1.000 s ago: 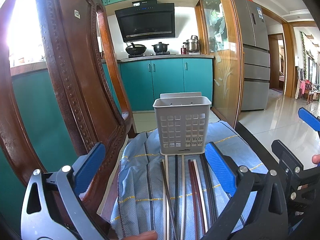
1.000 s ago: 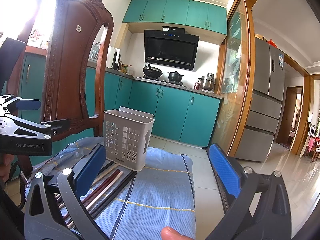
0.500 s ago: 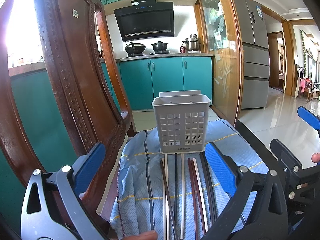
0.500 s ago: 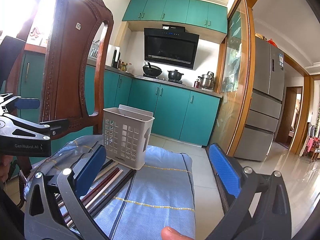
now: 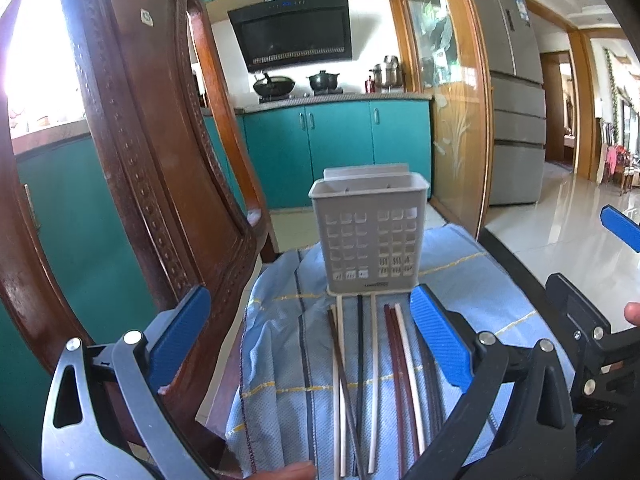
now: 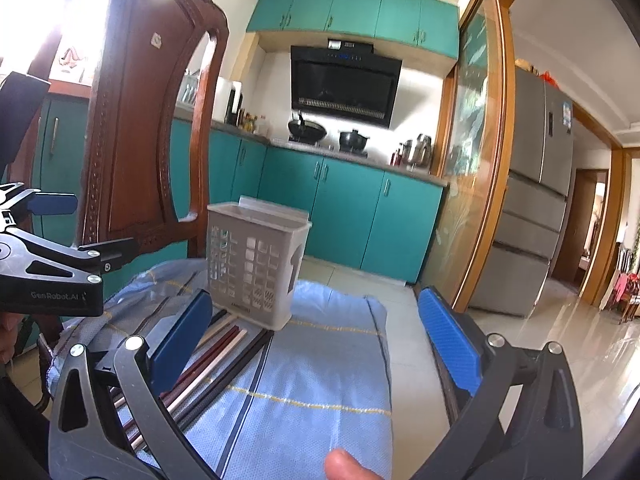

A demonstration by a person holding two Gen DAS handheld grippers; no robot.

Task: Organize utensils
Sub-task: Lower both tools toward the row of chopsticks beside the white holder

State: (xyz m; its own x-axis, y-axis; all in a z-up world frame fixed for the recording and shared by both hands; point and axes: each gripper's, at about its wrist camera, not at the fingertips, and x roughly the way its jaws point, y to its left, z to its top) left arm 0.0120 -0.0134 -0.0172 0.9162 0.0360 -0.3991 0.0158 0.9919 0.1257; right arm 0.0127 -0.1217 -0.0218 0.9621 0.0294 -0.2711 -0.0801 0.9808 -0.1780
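Note:
A grey perforated utensil holder (image 5: 370,236) stands upright and empty at the far end of a blue cloth (image 5: 280,360). Several chopsticks (image 5: 374,364), white, dark red and black, lie side by side on the cloth in front of it. My left gripper (image 5: 310,332) is open and empty above the near ends of the chopsticks. My right gripper (image 6: 316,336) is open and empty over the cloth, to the right of the chopsticks (image 6: 224,356) and the holder (image 6: 256,264). The left gripper's body shows at the left edge of the right wrist view (image 6: 52,280).
A carved dark wooden chair back (image 5: 152,160) rises close on the left of the cloth. The table's dark edge (image 5: 516,268) runs along the right. Teal kitchen cabinets (image 5: 336,152), a glass sliding door (image 5: 452,120) and a fridge (image 5: 516,100) stand behind.
Both grippers have shifted only slightly; the holder sits a little lower and nearer in the left wrist view. Both stay open and empty.

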